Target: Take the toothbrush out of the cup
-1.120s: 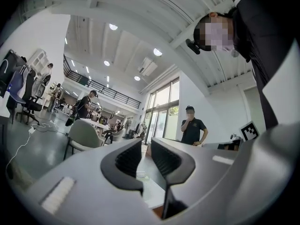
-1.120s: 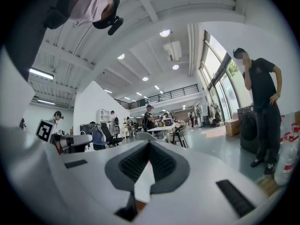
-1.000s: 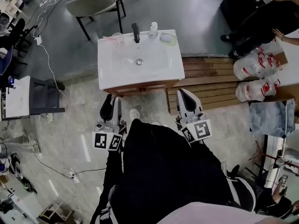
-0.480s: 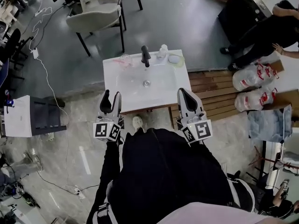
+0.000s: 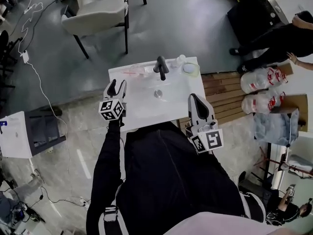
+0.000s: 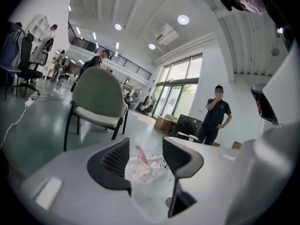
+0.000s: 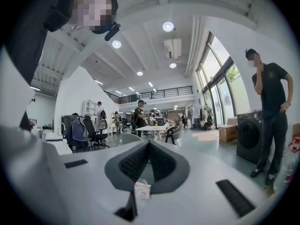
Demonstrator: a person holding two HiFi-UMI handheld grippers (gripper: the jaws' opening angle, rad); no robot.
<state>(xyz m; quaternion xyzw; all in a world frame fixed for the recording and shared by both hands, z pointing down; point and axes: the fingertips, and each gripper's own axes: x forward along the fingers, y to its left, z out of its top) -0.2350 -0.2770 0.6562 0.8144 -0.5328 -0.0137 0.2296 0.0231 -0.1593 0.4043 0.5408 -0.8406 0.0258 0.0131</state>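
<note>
Grey hall floor [image 5: 186, 23] is seen all around, with a chair [image 5: 95, 11] well beyond both claws. A white sink [image 5: 142, 111] is set directly in front of the person.

The left claw [image 5: 116, 84] is held over the sink's left edge. Its jaws are opening and nothing is pressed by them yet. A clear cup [image 6: 149, 165] is framed in the gap between them, ahead of the tips and apart from them. The pink toothbrush [image 6: 140, 153] is leaned inside that cup, with its upper end tilted to the left above the rim. This claw is judged to be lined up and spread so that the brush can be taken between the pads.

The right claw [image 5: 194, 99] is kept at the sink's front right corner with its tips pressed together. Nothing is pinched there, so it is judged to be kept idle and out of the way. Something small and pale is glimpsed through the slit lower down and cannot be identified.

A black tap [image 5: 161, 67] is placed ahead and right of the left claw, just right of the cup. A small bottle [image 5: 180, 60] is stood farther right.

No brand or label can be read. Only square black-and-white markers are shown on the claws' cubes.
</note>
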